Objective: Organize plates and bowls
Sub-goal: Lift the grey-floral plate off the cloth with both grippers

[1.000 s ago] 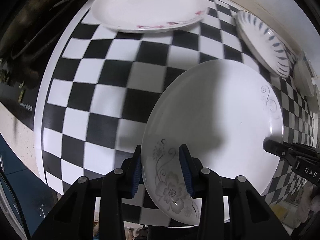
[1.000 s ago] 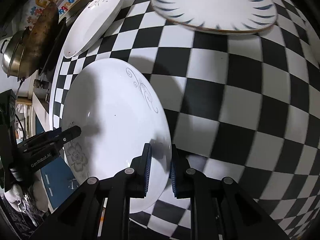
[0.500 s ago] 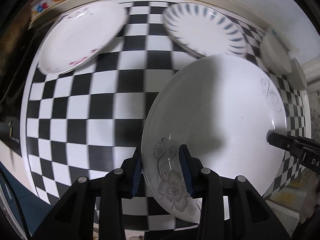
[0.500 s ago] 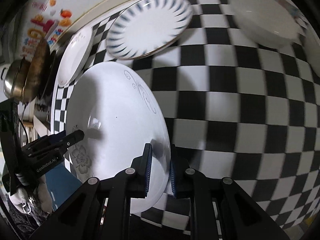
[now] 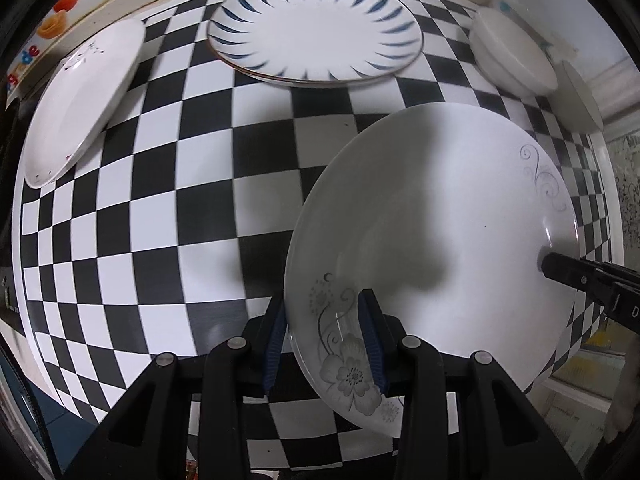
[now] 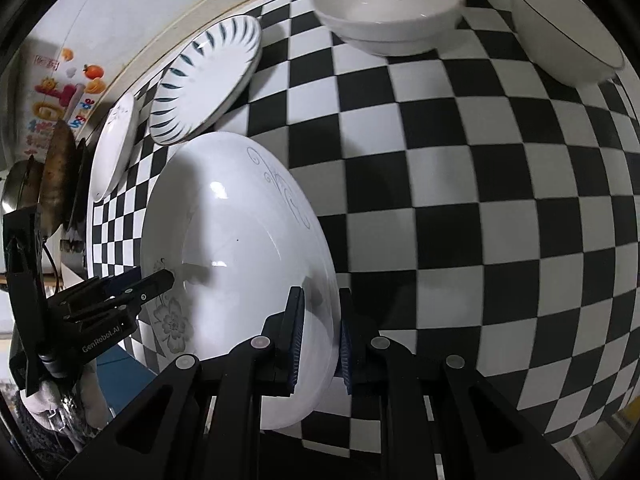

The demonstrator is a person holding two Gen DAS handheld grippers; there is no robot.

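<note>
While both tools grip floral plate (image 5: 432,240), blue-leaf plate (image 5: 316,32) beyond

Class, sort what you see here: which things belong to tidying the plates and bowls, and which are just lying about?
Job:
flowered plate
blue-leaf plate
pink-sprig plate
white bowl
dark-rimmed bowl

Lying about:
pan
wall stickers
checked cloth

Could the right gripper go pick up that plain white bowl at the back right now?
Probably not: the right gripper and left gripper both clamp the flowered plate. The white bowl sits unobstructed.
</note>
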